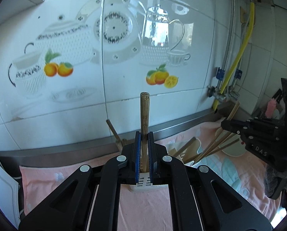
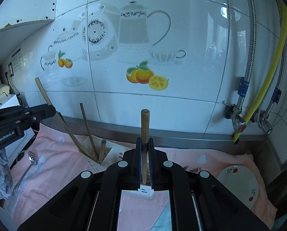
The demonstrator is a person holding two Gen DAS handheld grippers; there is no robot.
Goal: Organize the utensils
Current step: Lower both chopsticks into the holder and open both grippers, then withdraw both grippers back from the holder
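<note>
Pink towel (image 2: 52, 165) covered the worktop below a tiled wall (image 1: 124, 96). Left hand-held gripper (image 1: 144, 148) and right hand-held gripper (image 2: 145, 154) each clamped a chopstick (image 1: 144, 115) (image 2: 145, 127) upright over the white holder (image 2: 104, 154). Only right view showed spoon (image 2: 30, 159) left of holder, plate (image 2: 237, 184) right.

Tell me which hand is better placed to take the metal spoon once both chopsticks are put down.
Left, probably. The spoon lies on the pink cloth just below the left gripper, beyond the white holder from the right gripper.
</note>
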